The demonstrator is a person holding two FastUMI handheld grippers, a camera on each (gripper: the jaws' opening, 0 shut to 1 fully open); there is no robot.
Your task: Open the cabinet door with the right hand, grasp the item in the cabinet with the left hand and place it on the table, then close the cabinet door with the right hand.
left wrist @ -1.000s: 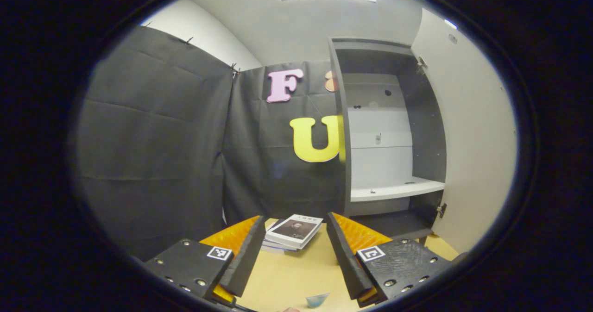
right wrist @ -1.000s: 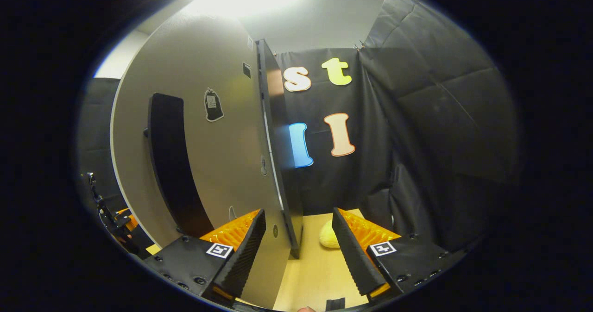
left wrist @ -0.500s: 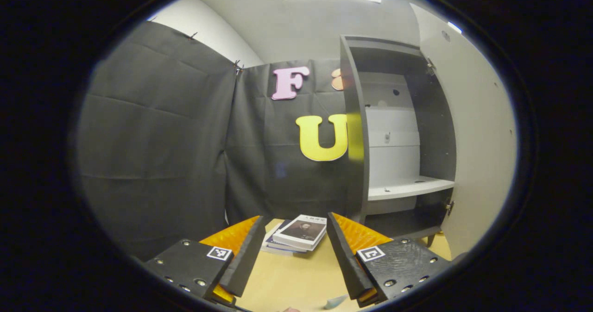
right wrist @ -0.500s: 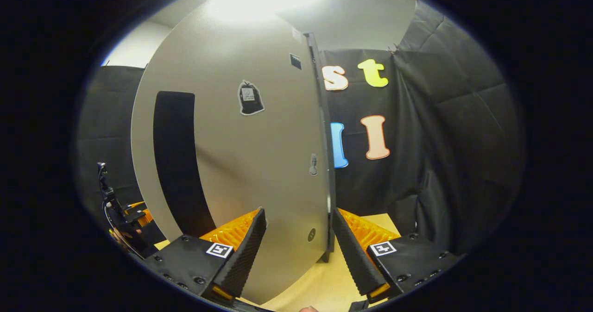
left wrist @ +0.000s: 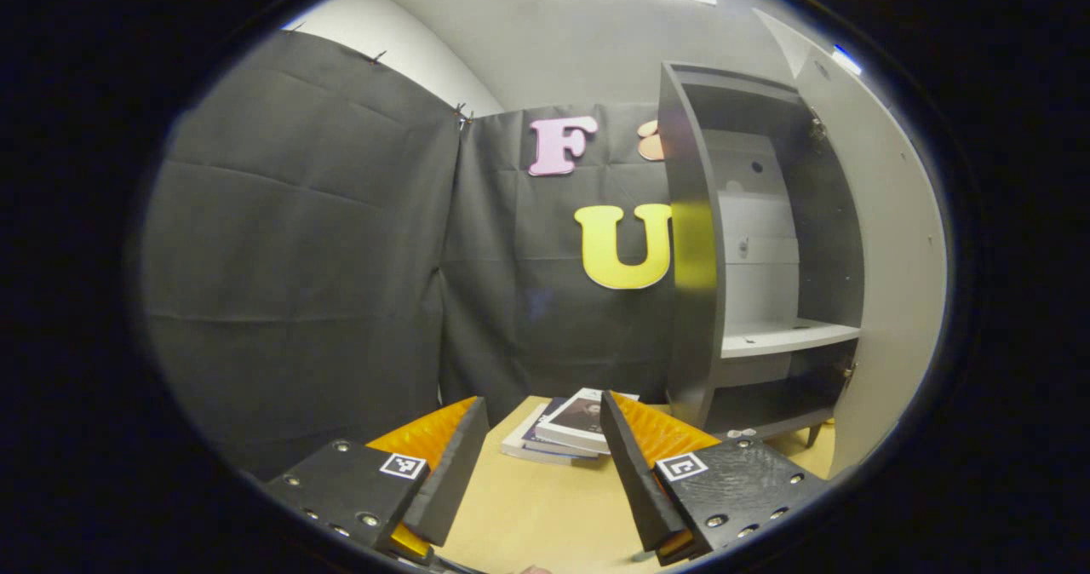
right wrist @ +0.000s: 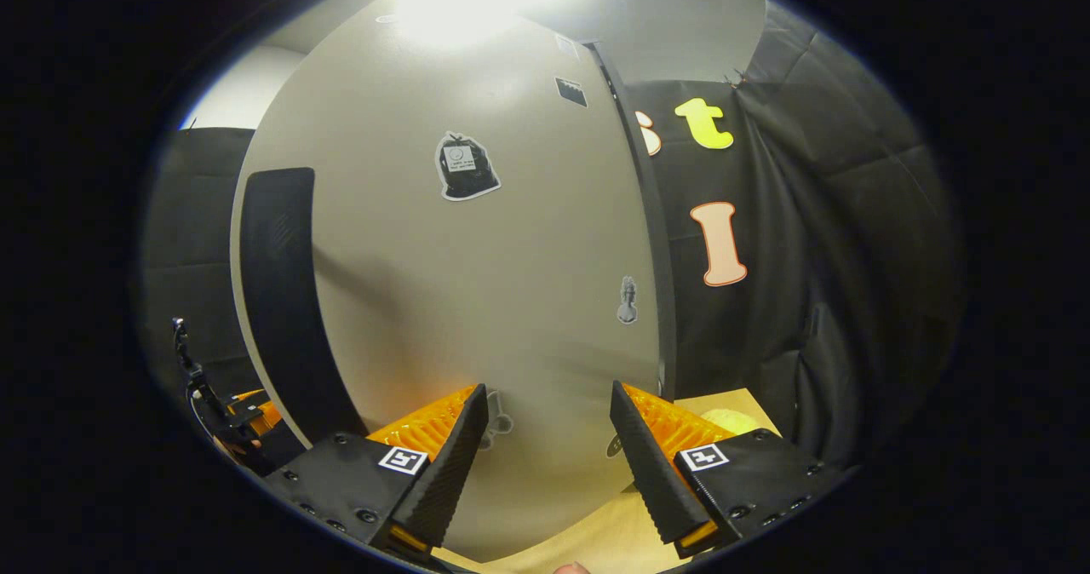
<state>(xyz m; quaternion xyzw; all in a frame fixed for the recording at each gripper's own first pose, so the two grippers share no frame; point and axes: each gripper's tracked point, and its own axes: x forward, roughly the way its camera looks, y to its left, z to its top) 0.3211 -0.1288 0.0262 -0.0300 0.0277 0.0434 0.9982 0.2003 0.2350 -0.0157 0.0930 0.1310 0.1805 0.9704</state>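
Black cloth walls close the booth; a tan table (left wrist: 545,506) carries the cabinet (left wrist: 694,242), taken here as the landmark.

Left gripper view: cabinet stands right of centre, its door (left wrist: 886,250) swung open on the far right side. Inside, a pale shelf (left wrist: 788,335) sits low down, with nothing seen on it. A stack of books (left wrist: 566,425) lies on the table just left of the cabinet's foot; the top cover has a dark picture and small print, too small to read. Left gripper (left wrist: 541,463) hangs over the table before the books, jaws wide apart, holding nothing.

Right gripper view: door's outer face (right wrist: 477,284) looms close, with a dark upright handle (right wrist: 281,284) on its left part and several small stickers (right wrist: 464,167), writing illegible. Right gripper (right wrist: 545,463) is near the door's lower part, jaws spread, grasping nothing. A yellow thing (right wrist: 737,421) lies on the table right of the door, partly hidden.
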